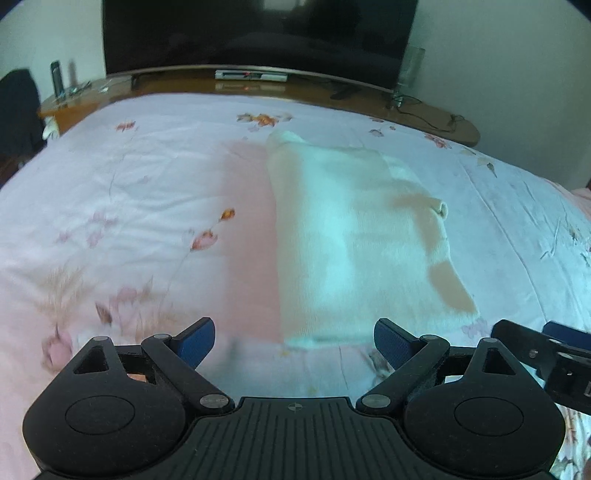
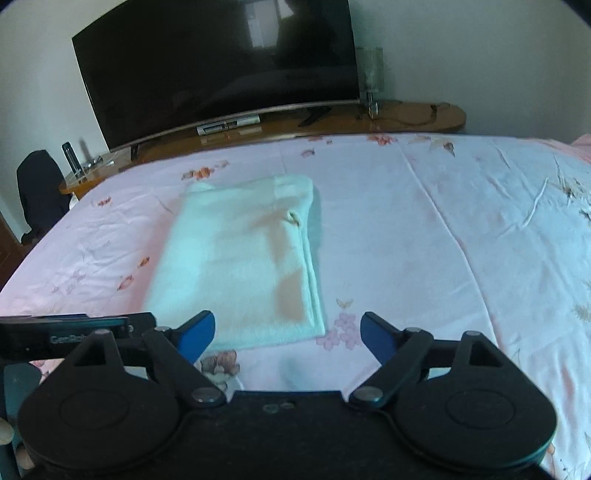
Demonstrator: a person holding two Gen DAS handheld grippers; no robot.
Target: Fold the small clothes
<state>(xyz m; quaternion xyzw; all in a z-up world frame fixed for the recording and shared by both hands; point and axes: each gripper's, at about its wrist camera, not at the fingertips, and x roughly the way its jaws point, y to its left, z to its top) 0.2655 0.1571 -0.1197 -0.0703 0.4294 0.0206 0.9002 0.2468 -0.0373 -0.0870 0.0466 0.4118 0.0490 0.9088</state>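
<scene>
Garment: pale white-cream knit garment [image 1: 354,236] [image 2: 240,266], folded into a rough rectangle, one sleeve cuff lying on top, flat on the bed.
Bed: pink floral bedspread [image 1: 129,206] [image 2: 424,236], garment near its middle.
Left hand-held gripper [image 1: 294,341]: fingers spread wide, holding nothing, hovering just short of the garment's near edge.
Right hand-held gripper [image 2: 288,334]: fingers spread wide, holding nothing, over the garment's near right corner.
Background: dark television [image 1: 258,33] [image 2: 218,70] on a wooden surface [image 1: 424,110] [image 2: 406,118] beyond the bed.
</scene>
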